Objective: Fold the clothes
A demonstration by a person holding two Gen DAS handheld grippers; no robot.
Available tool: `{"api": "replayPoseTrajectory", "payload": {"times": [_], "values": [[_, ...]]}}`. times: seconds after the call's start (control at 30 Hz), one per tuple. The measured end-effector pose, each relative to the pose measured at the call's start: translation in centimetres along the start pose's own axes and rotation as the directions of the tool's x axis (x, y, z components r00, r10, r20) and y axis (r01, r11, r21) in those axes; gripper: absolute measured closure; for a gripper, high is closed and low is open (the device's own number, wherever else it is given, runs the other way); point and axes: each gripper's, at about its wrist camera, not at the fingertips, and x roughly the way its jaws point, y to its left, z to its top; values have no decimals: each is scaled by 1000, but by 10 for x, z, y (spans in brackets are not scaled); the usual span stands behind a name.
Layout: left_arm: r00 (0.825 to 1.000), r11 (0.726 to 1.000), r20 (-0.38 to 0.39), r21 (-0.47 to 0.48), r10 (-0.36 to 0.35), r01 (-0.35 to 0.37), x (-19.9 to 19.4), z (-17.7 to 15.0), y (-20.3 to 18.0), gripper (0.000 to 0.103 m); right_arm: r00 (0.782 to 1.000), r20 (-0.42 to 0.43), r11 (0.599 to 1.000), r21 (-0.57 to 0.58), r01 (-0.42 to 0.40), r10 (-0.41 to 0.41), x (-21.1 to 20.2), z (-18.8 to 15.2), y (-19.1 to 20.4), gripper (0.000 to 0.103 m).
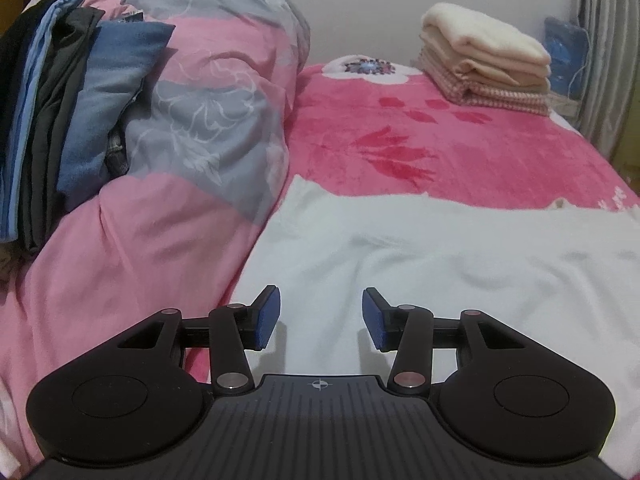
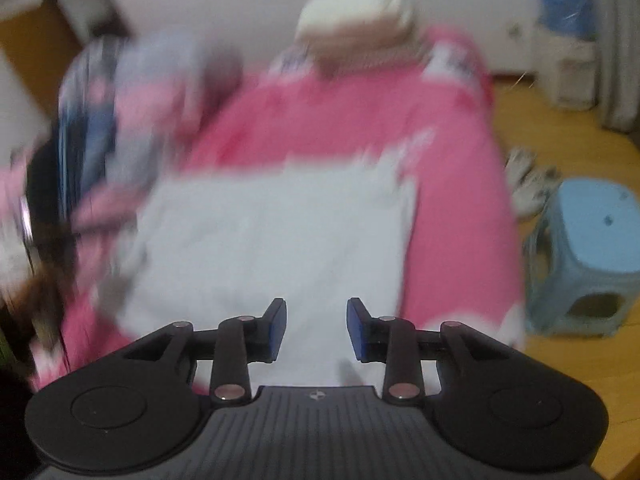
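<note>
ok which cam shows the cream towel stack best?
Left wrist. The folded cream stack sits sharp at the far end of the pink bed, its layers distinct. The right wrist view shows only a motion-blurred pale lump at the top of the frame, with no layers readable.

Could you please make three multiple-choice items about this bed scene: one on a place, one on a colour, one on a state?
1. Where does the cream towel stack lie?
A. far end of the bed
B. on the stool
C. on the floor

2. What colour is the stool?
A. red
B. light blue
C. black

3. How is the left gripper?
A. shut on the white cloth
B. open, holding nothing
C. shut on a towel

Answers: 1 A, it sits by the wall; 2 B, visible beside the bed; 3 B, the fingers stand apart over the white cloth.
</note>
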Motion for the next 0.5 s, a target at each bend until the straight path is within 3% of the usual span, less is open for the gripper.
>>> {"api": "replayPoseTrajectory", "payload": {"times": [0.1,0.17,0.33,0.5], "values": [[1000,1000,-20,5,-8,8,-6,-2,1,58,989,-145,999,-39,24,-29,31,-24,3,68],[999,1000,-32,8,-8,8,-11,-4,5,58,972,-212,991,-112,73,-96,40,-44,2,71],[998,1000,-61,28,-4,6,-23,-10,14,57,957,-217,974,-159,160,-193,20,-56,3,68],[993,998,-112,46,-33,38,-33,-13,24,57,984,-149,982,-173,71,-97,13,-51,22,69]]}}
